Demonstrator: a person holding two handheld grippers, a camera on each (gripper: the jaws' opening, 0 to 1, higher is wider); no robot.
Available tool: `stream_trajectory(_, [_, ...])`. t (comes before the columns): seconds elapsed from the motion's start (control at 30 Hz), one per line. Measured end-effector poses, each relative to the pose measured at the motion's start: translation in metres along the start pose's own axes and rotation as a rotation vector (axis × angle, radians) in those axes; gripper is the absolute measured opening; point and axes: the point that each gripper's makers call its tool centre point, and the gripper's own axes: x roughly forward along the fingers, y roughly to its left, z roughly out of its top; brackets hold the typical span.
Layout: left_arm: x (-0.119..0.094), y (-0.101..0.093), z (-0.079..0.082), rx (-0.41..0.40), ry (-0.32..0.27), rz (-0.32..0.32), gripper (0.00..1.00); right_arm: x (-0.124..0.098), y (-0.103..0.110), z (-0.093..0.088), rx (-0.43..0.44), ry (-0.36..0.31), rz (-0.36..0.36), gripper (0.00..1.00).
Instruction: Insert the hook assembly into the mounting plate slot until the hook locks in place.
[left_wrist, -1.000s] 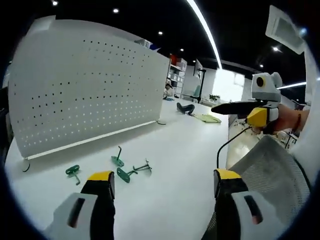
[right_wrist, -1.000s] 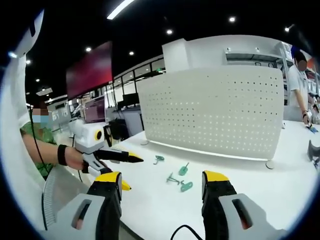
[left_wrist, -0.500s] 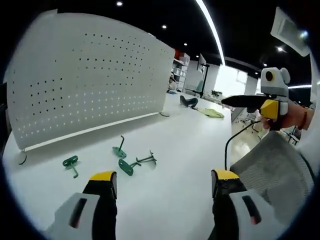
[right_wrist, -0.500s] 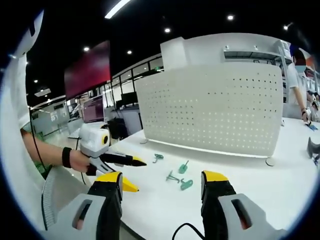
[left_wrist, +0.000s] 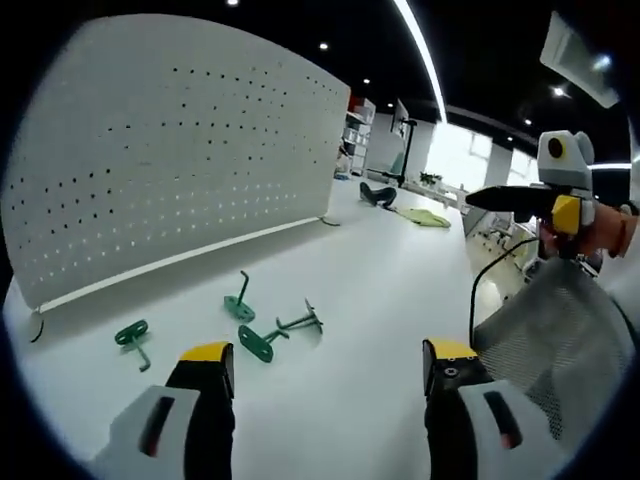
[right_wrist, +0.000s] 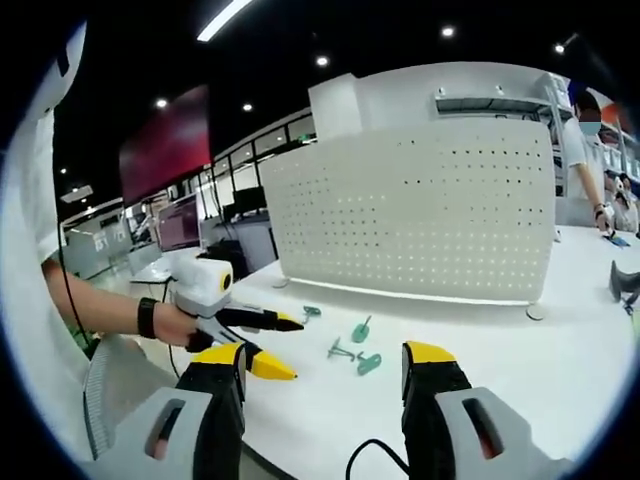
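Still nothing picked up: small hooks, a slick top, and two empty claws

Plainly the risk sits in the first pinch; the green hooks (left_wrist: 262, 338) lie loose in a cluster on the glossy white surface (left_wrist: 380, 300), near the foot of the perforated mounting plate (left_wrist: 170, 150), and each is thin wire bent from a small flat base, so a claw closing off-centre would likely skid one sideways or tangle two together; one hook (left_wrist: 132, 335) lies apart from the rest. The plate is matte white sheet with rows of small dark holes, standing upright on slim feet; I judge a hard push could rock it. The left claw (left_wrist: 322, 365) hangs released above the surface, grasping nothing; the right claw (right_wrist: 322, 362) is likewise parted and empty, its yellow-tipped black jaws wide.
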Motion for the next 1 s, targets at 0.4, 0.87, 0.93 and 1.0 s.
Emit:
stream_trajectory(0.4, [0.021,0.019,-0.007,0.034,0.040,-0.010,0.78,0.001,-0.008,0.002,0.012,-0.010,-0.028,0.64])
stream_trajectory(0.87, [0.033,0.036,-0.022,0.090,0.092,-0.013,0.72,0.004,-0.009,0.002,0.014,-0.005,-0.032,0.63])
stream_trajectory(0.93, [0.035,0.037,-0.022,0.102,0.094,-0.019,0.70,0.004,-0.008,0.001,0.012,-0.004,-0.032,0.63])
stream_trajectory(1.0, [0.037,0.038,-0.021,0.091,0.091,-0.020,0.70,0.004,-0.008,0.000,0.015,-0.003,-0.034,0.63])
